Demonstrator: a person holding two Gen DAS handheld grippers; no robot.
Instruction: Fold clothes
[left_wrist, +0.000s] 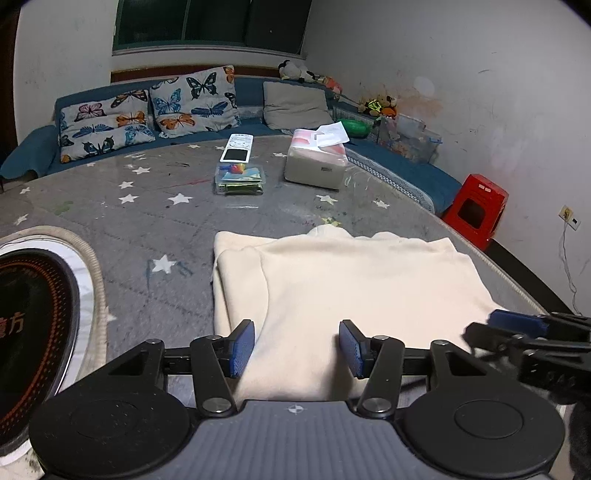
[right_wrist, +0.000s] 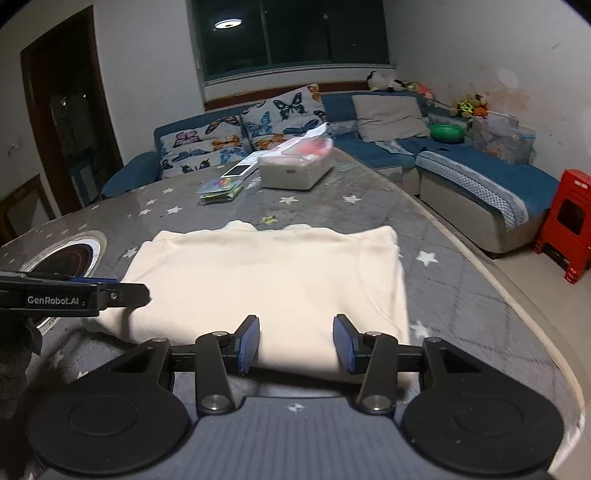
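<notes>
Cream-coloured soft fleece garment (left_wrist: 354, 280) lies flat on the grey star-print table cover (left_wrist: 147, 221), filling centre to lower right of the left wrist view & the centre of the right wrist view. It's already a neat rectangle: a sleeve or side panel looks tucked in along the left edge, the collar bump shows at the far edge, and the edges are fairly square. Judging from that, most of the folding is done. What's prob left is one more fold in half to make it compact, or just a tidy/smooth. Can't tell if more clothes wait; none seen.

Left gripper (left_wrist: 297, 349), bottom centre of its own view: blue pads apart at a middling gap, nothing pinched, cloth lying under and between them only. Right gripper (right_wrist: 296, 343), same story: jaws part-open, not holding anything, hovering over the near hem. Each gripper also shows side-on at the edge of the other's view, lower right and mid left.

Other stuff on the table, upper centre of both views: white remote control (left_wrist: 237, 147), clear plastic box of colourful bits (left_wrist: 240, 179), beige tissue box with pink pack on top (left_wrist: 316, 162). All well apart from the garment, so no obstruction. Round black induction hob (left_wrist: 33, 332) set in the table, at lower left, sits near the garment's left edge but not touching.
</notes>
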